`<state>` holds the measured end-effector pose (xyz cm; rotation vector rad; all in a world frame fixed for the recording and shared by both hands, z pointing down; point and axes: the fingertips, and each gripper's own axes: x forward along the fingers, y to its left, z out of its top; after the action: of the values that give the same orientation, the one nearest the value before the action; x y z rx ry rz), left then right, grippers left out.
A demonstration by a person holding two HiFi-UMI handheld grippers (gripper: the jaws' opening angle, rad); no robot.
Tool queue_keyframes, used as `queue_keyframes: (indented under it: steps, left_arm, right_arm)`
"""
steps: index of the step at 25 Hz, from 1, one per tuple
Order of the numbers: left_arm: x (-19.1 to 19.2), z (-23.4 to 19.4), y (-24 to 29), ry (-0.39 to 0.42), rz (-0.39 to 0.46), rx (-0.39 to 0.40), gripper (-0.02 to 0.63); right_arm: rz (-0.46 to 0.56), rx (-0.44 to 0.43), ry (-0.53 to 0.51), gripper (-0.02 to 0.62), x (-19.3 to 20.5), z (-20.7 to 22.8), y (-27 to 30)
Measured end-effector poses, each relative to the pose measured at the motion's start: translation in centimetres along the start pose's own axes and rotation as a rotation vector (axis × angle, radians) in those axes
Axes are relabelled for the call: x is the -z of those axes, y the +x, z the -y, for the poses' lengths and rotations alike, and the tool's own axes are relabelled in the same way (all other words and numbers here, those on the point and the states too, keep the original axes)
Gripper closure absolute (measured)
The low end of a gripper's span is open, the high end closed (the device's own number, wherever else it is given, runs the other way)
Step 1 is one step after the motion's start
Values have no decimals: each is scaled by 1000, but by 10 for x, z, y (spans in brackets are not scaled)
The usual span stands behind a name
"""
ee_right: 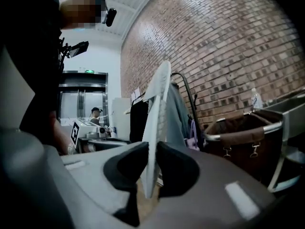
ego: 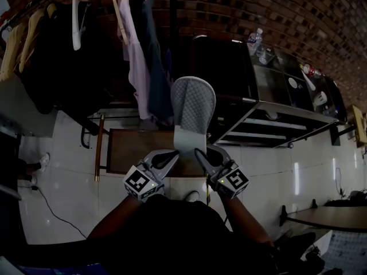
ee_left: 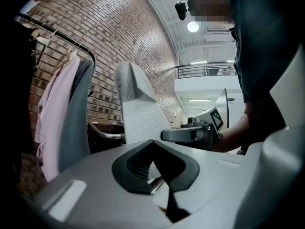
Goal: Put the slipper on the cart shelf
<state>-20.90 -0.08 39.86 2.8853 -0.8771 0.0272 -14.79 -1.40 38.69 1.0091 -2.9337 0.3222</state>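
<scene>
slipper [ego: 192, 110] upright, toe up (long axis vertical)

The slipper's [ego: 193, 110] heel end lay hidden behind the left gripper [ego: 171, 155] and the right gripper [ego: 199, 153]. Whether the left gripper's jaws pressed on it could not be told. The slipper masked part of the dark cart [ego: 229, 67]. The person's arms [ego: 243, 216] ran off the bottom edge.

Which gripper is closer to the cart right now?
Right. Both grip the slipper's lower end; the right gripper is on the side facing the cart, the left gripper on the side toward the hanging clothes.
</scene>
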Motion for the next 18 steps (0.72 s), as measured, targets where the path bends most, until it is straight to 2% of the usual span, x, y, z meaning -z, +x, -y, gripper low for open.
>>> queue_keyframes:
  steps: [4, 10, 18]
  left_arm:
    - [9, 0, 1, 21, -36, 1, 604]
    - [7, 4, 1, 1, -8, 35, 603]
    - [9, 6, 5, 5, -13, 78, 603]
  right_arm:
    - [20, 18, -13, 535, -6, -2, -4]
    - [17, 44, -8, 535, -4, -1, -11]
    - [14, 91, -3, 535, -2, 2, -18]
